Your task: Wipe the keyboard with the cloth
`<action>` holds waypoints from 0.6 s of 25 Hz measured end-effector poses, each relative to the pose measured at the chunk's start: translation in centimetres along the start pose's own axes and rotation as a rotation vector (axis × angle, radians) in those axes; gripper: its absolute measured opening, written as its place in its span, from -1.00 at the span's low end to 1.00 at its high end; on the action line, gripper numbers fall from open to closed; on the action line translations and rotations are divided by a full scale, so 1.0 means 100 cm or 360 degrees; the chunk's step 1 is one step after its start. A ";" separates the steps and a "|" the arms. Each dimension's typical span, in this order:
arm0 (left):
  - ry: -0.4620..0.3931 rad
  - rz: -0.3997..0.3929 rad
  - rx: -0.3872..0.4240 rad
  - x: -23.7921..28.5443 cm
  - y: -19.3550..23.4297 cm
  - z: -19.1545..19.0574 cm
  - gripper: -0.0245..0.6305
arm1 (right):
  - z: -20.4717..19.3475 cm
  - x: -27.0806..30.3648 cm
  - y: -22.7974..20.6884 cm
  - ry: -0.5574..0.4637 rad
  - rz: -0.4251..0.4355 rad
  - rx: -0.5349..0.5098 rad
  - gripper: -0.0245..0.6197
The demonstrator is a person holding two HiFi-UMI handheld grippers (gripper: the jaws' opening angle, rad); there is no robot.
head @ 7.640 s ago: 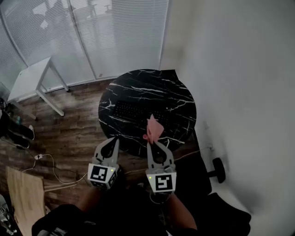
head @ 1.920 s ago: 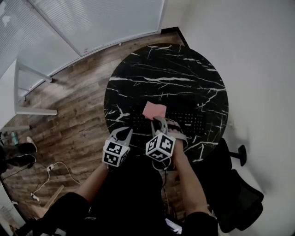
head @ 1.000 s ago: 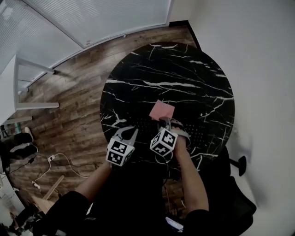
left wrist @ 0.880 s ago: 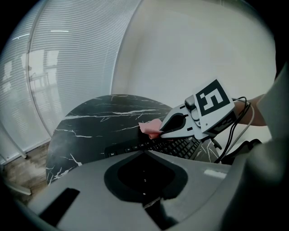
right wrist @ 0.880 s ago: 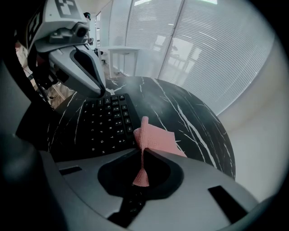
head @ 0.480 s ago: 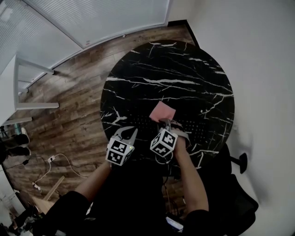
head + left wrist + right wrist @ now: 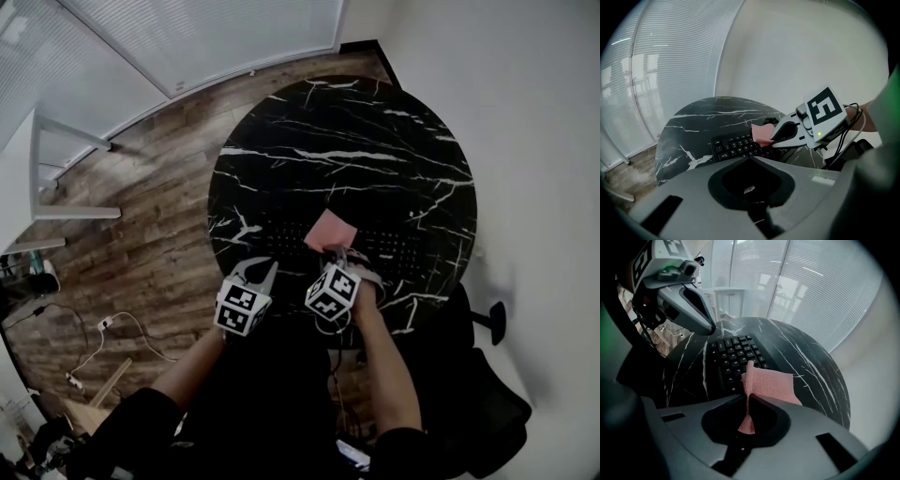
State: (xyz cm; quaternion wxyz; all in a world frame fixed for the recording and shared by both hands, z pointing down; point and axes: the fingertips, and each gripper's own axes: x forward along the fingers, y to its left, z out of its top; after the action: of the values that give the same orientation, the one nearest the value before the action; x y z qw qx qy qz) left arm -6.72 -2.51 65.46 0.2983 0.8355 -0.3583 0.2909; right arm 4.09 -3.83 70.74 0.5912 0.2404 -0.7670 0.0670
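Observation:
A black keyboard (image 7: 394, 246) lies on the near part of the round black marble table (image 7: 347, 131). My right gripper (image 7: 334, 255) is shut on a pink cloth (image 7: 330, 230), which spreads flat over the keyboard's middle keys. In the right gripper view the cloth (image 7: 771, 385) is pinched between the jaws (image 7: 747, 397) and drapes onto the keyboard (image 7: 733, 355). My left gripper (image 7: 265, 269) hovers shut and empty at the table's near left edge, beside the keyboard's left end. The left gripper view shows the keyboard (image 7: 733, 146), the cloth (image 7: 761, 133) and the right gripper (image 7: 774, 139).
A black office chair (image 7: 478, 403) stands at the lower right by the white wall. A white desk (image 7: 23, 178) is at the left. Cables (image 7: 103, 323) lie on the wooden floor, and window blinds (image 7: 206, 37) run along the far side.
Earlier the cloth hung in the air short of the table. Over the last second it slid slightly toward me across the keys with the right gripper. The left gripper stayed put.

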 end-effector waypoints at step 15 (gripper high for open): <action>-0.0011 -0.0052 0.0077 -0.023 -0.026 -0.025 -0.93 | -0.016 -0.008 0.057 -0.0001 0.0002 0.0121 -0.89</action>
State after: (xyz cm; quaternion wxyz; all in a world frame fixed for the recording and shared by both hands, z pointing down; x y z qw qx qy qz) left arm -6.68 1.76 64.73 0.2813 0.8492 -0.3385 0.2917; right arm 3.08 2.04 71.55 0.5813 0.2623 -0.7642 0.0963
